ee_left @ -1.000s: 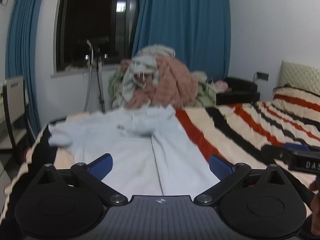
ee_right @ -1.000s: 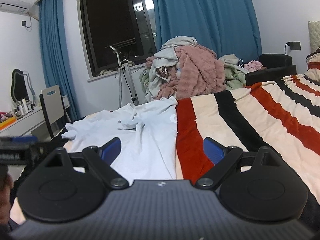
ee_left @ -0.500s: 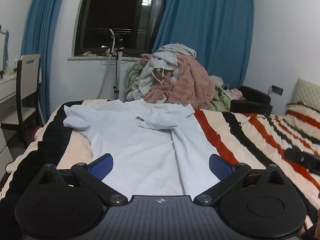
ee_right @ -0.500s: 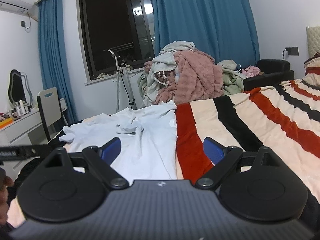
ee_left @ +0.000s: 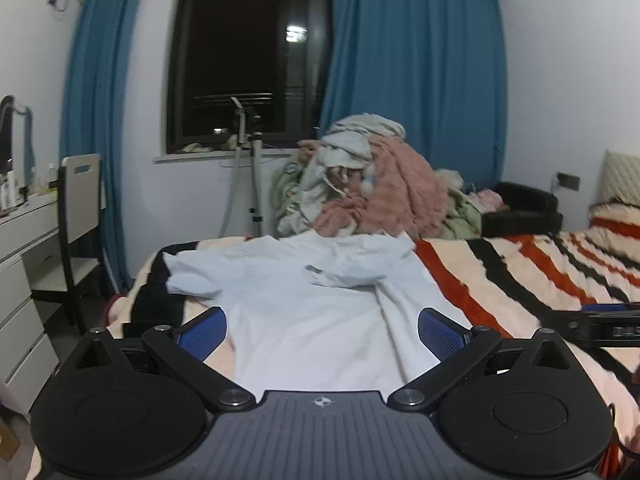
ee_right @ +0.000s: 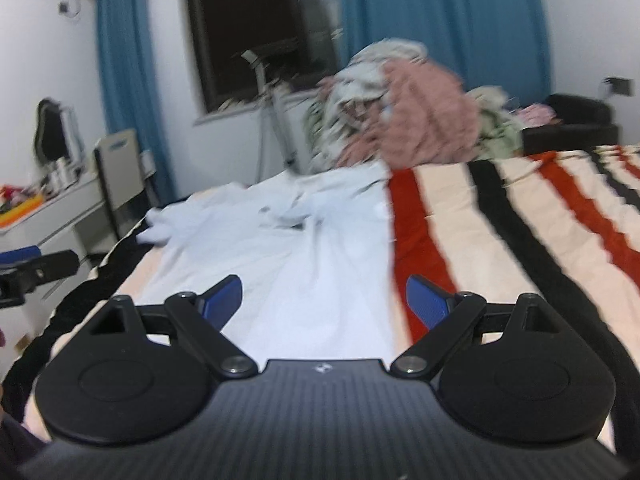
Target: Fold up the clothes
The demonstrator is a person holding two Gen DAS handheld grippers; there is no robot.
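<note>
A pale blue-white shirt lies spread on the striped bed, one sleeve folded across its chest. My left gripper hovers over the shirt's near hem, open, with nothing between its blue pads. Over the shirt's right side and the red stripe, my right gripper is also open and empty. The right wrist view is blurred by motion. Each gripper shows at the edge of the other's view: the right gripper and the left gripper.
A pile of clothes and a pink blanket rises behind the bed's far edge. A tripod stands under the dark window. A chair and white drawers are at the left. The striped bedspread stretches right.
Both wrist views have shifted; the shirt now sits more centred under the left gripper. The right view has swung and tilted, now blurred. Both grippers stay open.
</note>
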